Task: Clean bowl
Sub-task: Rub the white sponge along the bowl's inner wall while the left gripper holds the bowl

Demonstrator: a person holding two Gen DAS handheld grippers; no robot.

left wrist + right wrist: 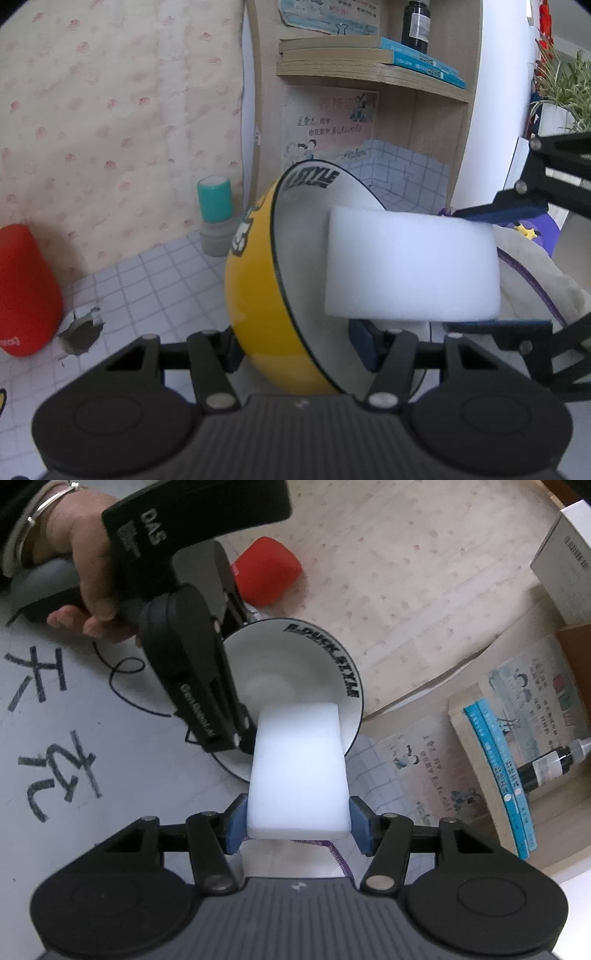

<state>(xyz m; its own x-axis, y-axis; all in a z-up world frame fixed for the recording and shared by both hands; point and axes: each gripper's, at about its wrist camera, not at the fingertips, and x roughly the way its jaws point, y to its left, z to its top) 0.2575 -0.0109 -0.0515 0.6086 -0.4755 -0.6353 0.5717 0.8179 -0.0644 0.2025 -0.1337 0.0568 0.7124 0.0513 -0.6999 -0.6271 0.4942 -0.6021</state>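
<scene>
Only in the left wrist view: yellow outer wall of the bowl (255, 295), tipped on its side over the tiled table (147, 273), mouth facing right. Only in the right wrist view: white inside and lettered rim of that bowl, plus the person's hand (85, 587) on the left claw (236, 734). Left claw clamped on the bowl's rim. Right claw (297, 823) pinched on the sponge (299, 760), long axis running straight ahead, far end inside the bowl's mouth.
</scene>
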